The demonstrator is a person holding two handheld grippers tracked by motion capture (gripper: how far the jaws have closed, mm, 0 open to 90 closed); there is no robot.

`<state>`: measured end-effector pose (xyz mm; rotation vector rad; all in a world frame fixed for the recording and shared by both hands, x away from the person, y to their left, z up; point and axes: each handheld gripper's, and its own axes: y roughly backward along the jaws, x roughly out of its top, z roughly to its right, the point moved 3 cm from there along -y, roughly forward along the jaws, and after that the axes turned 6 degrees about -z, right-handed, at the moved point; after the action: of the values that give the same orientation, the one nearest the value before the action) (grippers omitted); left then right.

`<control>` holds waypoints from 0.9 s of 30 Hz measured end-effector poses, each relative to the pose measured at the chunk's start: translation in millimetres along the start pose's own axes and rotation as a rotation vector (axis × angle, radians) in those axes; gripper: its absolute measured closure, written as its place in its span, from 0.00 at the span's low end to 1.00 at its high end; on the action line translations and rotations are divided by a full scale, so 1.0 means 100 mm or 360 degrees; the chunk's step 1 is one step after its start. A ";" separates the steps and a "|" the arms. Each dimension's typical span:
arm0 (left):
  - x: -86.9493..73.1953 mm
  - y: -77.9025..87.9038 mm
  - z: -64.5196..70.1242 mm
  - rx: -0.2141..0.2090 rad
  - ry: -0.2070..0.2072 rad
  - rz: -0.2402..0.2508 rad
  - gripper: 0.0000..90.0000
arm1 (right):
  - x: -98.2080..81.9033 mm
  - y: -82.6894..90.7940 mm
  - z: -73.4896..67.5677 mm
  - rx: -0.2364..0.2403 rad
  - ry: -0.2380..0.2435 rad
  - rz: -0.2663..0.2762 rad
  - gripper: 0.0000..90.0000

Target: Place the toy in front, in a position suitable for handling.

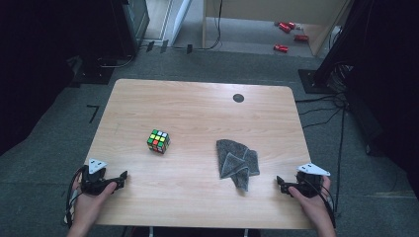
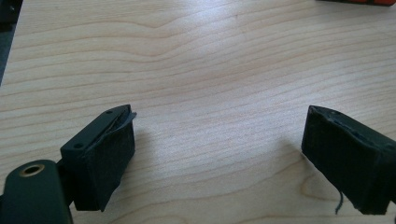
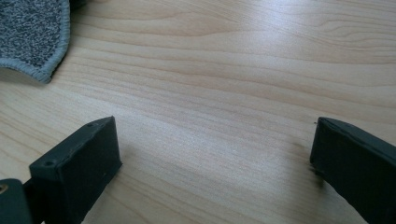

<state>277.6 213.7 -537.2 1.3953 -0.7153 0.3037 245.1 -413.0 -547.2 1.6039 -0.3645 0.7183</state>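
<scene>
Tabletop [image 1: 197,108] of pale wood is seen from above, one in number, with one small black disc [image 1: 238,98] set near its far edge. One crumpled grey cloth [image 1: 236,159] is laid right of centre, near the right gripper [image 1: 282,183], whose jaws are spread wide with nothing between them. One colourful puzzle cube [image 1: 158,141] is placed left of centre, well apart from the cloth. The left gripper [image 1: 122,177], likewise released and empty, is held at the near left corner. Four red objects [image 1: 288,33] are scattered on the floor beyond.
</scene>
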 end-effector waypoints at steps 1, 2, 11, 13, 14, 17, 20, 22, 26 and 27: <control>0.00 0.00 0.00 -0.0004 -0.0001 0.0000 0.12 | 0.00 0.00 0.00 0.0000 0.0000 0.0000 0.01; 0.00 0.00 0.00 -0.0003 -0.0001 0.0002 0.12 | 0.00 0.00 0.00 -0.0002 -0.0001 0.0000 0.01; 0.07 0.02 0.11 -0.0029 -0.0045 0.0048 0.16 | 0.01 -0.01 -0.01 -0.0003 -0.0006 0.0001 0.01; 0.11 0.00 0.18 -0.0057 -0.0052 0.0057 0.16 | 0.02 -0.01 -0.01 -0.0004 -0.0005 0.0000 0.01; 0.13 -0.01 0.22 -0.0067 -0.0066 0.0059 0.16 | 0.02 -0.01 -0.01 -0.0004 -0.0006 0.0000 0.01; 0.18 -0.03 0.39 -0.0146 -0.0083 0.0069 0.16 | 0.02 -0.02 -0.01 -0.0005 -0.0007 0.0000 0.01; 0.23 -0.06 0.54 -0.0184 -0.0115 0.0083 0.16 | 0.02 -0.02 -0.02 -0.0006 -0.0010 0.0000 0.01; 0.27 -0.09 0.63 -0.0205 -0.0144 0.0082 0.16 | 0.02 -0.02 -0.02 -0.0006 -0.0010 -0.0001 0.01; 0.34 -0.19 0.75 -0.0223 -0.0155 0.0062 0.15 | 0.02 -0.02 -0.02 -0.0006 -0.0010 -0.0001 0.01; 0.36 -0.21 0.76 -0.0224 -0.0156 0.0057 0.15 | 0.02 -0.02 -0.02 -0.0006 -0.0009 0.0000 0.01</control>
<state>296.5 128.8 -530.4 1.2712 -0.8275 0.2102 247.3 -410.8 -547.2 1.6025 -0.3698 0.7124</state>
